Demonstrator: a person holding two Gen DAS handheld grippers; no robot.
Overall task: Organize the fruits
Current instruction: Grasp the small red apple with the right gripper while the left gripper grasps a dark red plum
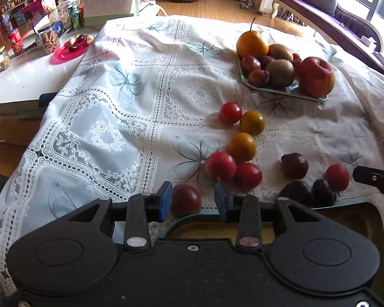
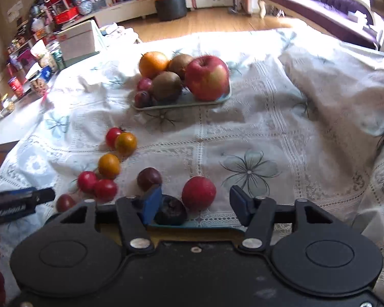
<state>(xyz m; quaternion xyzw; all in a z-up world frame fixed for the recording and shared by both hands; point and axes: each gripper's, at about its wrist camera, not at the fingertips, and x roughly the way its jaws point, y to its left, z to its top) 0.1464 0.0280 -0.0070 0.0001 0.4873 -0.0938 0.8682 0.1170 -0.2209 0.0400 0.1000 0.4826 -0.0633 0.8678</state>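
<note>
Both grippers hang open over loose fruit: left gripper near a dark red tomato at six o'clock, right gripper beside a dark plum. Nudged, round fruit could roll away from the tray at one o'clock.

Tray of fruit behind loose tomatoes scattered on tablecloth
</note>
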